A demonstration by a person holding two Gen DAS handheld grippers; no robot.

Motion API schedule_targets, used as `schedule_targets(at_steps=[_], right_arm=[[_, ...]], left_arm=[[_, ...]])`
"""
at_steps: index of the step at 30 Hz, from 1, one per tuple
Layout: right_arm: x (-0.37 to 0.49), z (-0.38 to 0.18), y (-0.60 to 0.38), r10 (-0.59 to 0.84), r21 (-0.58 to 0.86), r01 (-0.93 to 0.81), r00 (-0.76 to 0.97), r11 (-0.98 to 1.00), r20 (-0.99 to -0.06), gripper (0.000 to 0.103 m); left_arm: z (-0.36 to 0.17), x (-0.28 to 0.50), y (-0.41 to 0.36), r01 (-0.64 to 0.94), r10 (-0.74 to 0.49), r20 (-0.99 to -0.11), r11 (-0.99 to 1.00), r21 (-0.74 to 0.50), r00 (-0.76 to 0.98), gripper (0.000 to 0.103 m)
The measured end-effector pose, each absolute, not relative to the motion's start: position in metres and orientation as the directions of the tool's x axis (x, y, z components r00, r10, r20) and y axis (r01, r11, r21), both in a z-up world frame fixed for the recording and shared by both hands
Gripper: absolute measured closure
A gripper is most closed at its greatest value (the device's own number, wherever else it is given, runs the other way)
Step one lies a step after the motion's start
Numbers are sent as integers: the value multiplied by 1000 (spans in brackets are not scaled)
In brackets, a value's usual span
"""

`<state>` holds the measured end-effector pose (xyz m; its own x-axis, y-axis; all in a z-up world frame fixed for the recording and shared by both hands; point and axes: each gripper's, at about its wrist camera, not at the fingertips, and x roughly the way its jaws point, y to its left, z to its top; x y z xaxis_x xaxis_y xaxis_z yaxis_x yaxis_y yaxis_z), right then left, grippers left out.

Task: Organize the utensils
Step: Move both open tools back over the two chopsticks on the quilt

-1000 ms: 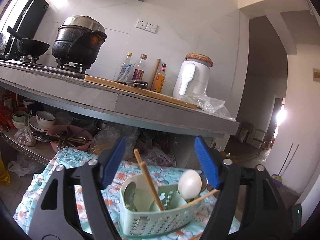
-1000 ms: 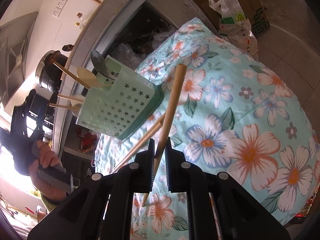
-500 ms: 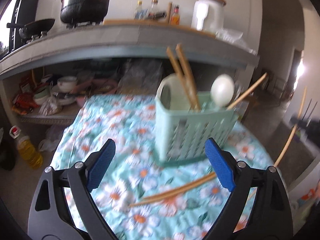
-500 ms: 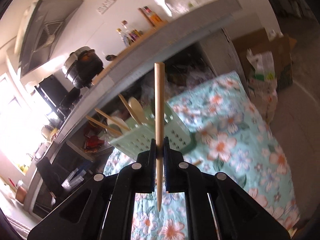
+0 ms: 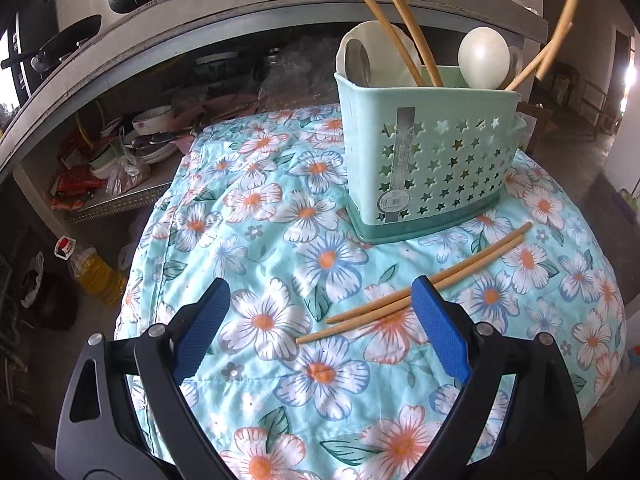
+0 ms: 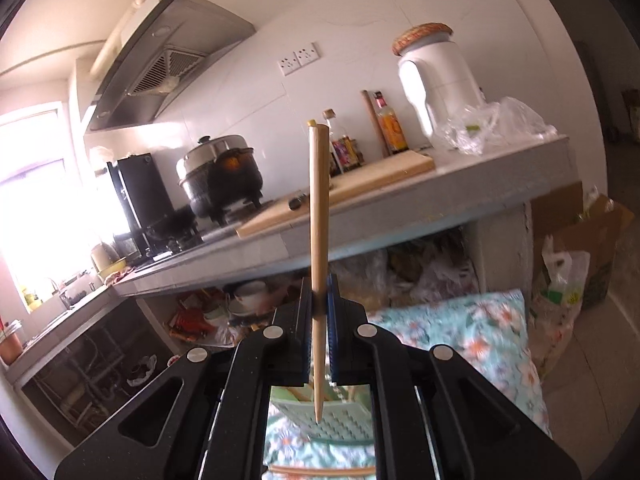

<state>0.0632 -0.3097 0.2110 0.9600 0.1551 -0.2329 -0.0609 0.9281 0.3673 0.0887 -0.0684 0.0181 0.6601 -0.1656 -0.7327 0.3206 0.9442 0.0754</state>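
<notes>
A mint-green star-holed utensil basket stands on the floral cloth; it holds chopsticks, a white spoon and a ladle. Loose wooden chopsticks lie on the cloth in front of it. My left gripper hangs open above the cloth, and the right finger's tip covers part of those chopsticks. My right gripper is shut on one chopstick, held upright with its tip over the basket. That chopstick also shows at the left wrist view's top right.
A grey kitchen counter runs behind, with a black pot, a cutting board, bottles and a white appliance. Bowls and bags fill the shelf beneath. An oil bottle stands on the floor at left, a cardboard box at right.
My left gripper tipped down toward the cloth and opened wider. My right gripper lifted its chopstick off the cloth, rolled it upright and rose above the basket.
</notes>
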Motion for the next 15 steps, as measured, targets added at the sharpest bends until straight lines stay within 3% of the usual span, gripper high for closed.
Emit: schedule_targets(at_steps=[7, 15], right_arm=[[99, 207, -276, 106, 264, -40, 965, 964, -239, 96], [127, 176, -257, 82, 203, -18, 946, 979, -312, 96]], left_arm=[[12, 91, -66, 308, -143, -760, 948, 79, 634, 15], [13, 88, -66, 304, -133, -763, 949, 87, 633, 15]])
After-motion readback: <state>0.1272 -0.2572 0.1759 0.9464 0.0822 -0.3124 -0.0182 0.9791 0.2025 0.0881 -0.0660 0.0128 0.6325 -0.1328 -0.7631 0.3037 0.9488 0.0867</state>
